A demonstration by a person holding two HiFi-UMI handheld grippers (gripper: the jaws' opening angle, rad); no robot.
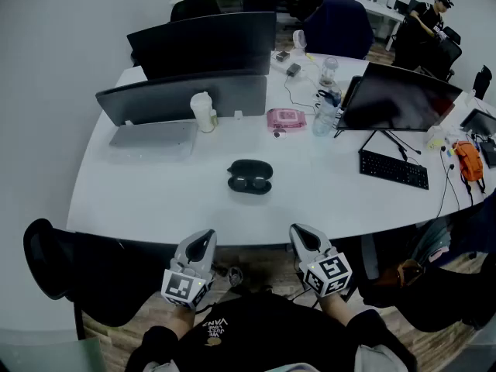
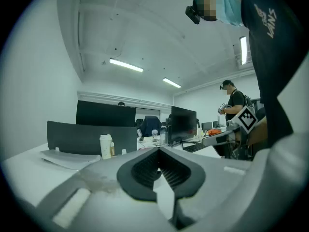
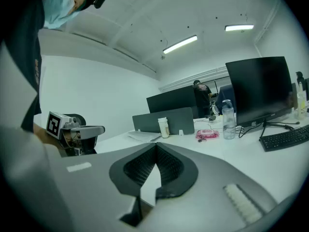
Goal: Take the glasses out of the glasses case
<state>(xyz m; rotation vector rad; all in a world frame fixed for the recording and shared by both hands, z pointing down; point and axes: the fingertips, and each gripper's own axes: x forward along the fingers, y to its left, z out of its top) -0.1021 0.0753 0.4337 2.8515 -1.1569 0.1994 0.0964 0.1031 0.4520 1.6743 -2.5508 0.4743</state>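
- Two grippers sit near the table edge: left gripper [image 1: 203,239] and right gripper [image 1: 301,234], both pressed together, empty.
- A dark glasses case [image 1: 249,176] lies on the white table [image 1: 139,196], with monitors [image 1: 203,43] far behind.

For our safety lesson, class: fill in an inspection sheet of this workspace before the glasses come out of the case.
Surface: white curved table.
Job's things: dark oval glasses case mid-table, untouched; glasses not clearly seen.
Clutter: flat pink packet, clear plastic bottle, white lidded cup, black keyboard, dark monitors.
Grippers: left tool and right tool shut, empty, short of the table's near edge.
Cables: thin black cable at right edge.
Surroundings: black office chair; standing person far right.
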